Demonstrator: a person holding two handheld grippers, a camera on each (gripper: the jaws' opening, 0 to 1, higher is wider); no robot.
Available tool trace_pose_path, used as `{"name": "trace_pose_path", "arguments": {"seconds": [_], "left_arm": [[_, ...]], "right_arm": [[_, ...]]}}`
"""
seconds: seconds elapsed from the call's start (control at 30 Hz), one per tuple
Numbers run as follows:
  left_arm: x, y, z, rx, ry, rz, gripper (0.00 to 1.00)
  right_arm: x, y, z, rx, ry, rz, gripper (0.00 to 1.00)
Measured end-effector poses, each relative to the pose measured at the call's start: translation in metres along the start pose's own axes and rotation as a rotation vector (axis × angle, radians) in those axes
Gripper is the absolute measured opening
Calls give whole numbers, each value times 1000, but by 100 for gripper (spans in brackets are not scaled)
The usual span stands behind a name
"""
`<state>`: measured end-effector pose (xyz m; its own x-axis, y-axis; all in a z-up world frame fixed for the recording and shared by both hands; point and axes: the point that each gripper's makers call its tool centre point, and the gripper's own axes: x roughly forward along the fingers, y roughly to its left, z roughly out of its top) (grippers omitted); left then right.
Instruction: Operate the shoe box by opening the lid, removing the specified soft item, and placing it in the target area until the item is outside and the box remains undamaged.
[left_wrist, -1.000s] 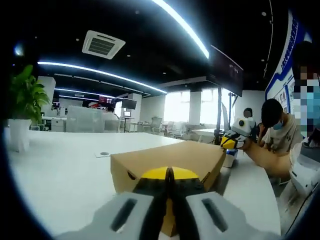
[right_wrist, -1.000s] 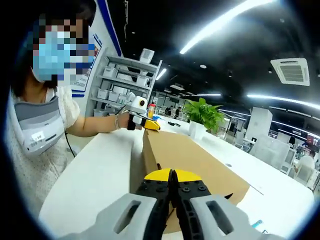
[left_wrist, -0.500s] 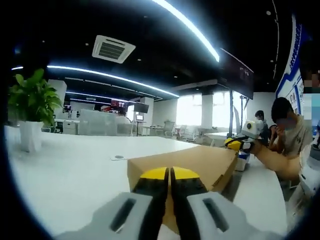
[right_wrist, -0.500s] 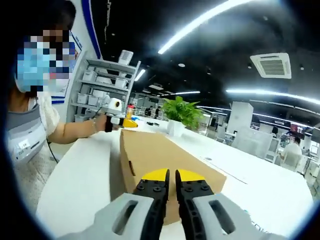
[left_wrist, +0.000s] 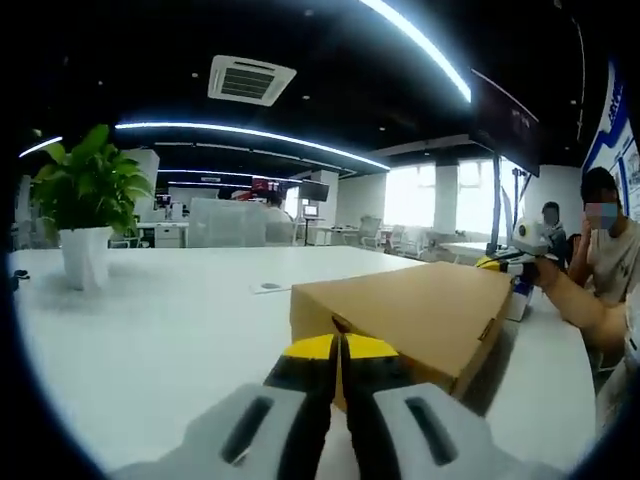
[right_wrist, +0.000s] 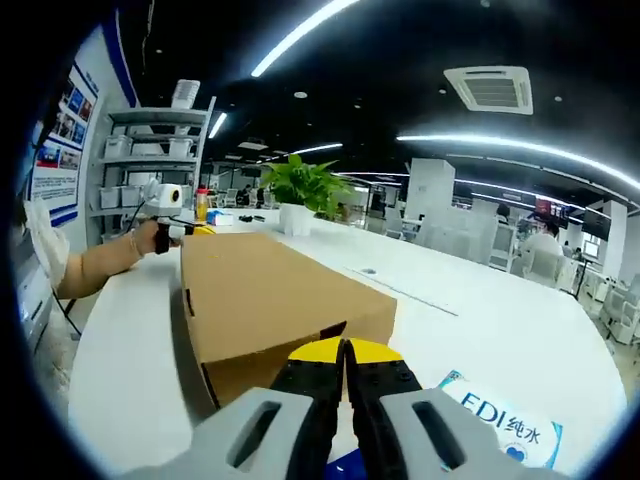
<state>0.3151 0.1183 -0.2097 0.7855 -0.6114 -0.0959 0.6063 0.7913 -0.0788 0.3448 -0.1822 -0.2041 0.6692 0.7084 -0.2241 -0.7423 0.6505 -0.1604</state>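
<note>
A closed brown cardboard shoe box (left_wrist: 415, 312) lies flat on the white table (left_wrist: 170, 330), lid down. My left gripper (left_wrist: 340, 352) is shut, its yellow-tipped jaws pressed together with nothing between them, just short of one end of the box. In the right gripper view the same box (right_wrist: 262, 295) stretches away from my right gripper (right_wrist: 344, 355), which is also shut and empty at the opposite end. The right gripper (left_wrist: 515, 262) shows far off in the left gripper view, and the left gripper (right_wrist: 172, 215) far off in the right gripper view, each held by a hand.
A potted plant (left_wrist: 88, 215) stands on the table to the left of the box, seen again as the plant (right_wrist: 298, 195) beyond it. A blue-and-white packet (right_wrist: 505, 425) lies by the right gripper. Shelves (right_wrist: 150, 170) and another person (left_wrist: 605, 245) are behind.
Both views have swung sideways, so the box sits further right in the left gripper view and further left in the right one. The right jaws, slightly apart half a second ago, have closed.
</note>
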Motion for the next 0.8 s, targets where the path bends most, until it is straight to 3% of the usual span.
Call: {"name": "trace_pose_path", "arguments": {"seconds": [0.1, 0.2, 0.33, 0.8], "left_arm": [[0, 2, -2, 5, 10, 7, 0], [-3, 2, 1, -32, 9, -7, 0], [-9, -4, 7, -76, -7, -39, 0], [-18, -9, 6, -203, 49, -100, 0]], "right_arm": [[-1, 2, 1, -25, 1, -4, 0], [-5, 5, 1, 37, 6, 19, 0], [-9, 9, 1, 46, 17, 42, 0], [-18, 23, -1, 73, 40, 99, 0]]}}
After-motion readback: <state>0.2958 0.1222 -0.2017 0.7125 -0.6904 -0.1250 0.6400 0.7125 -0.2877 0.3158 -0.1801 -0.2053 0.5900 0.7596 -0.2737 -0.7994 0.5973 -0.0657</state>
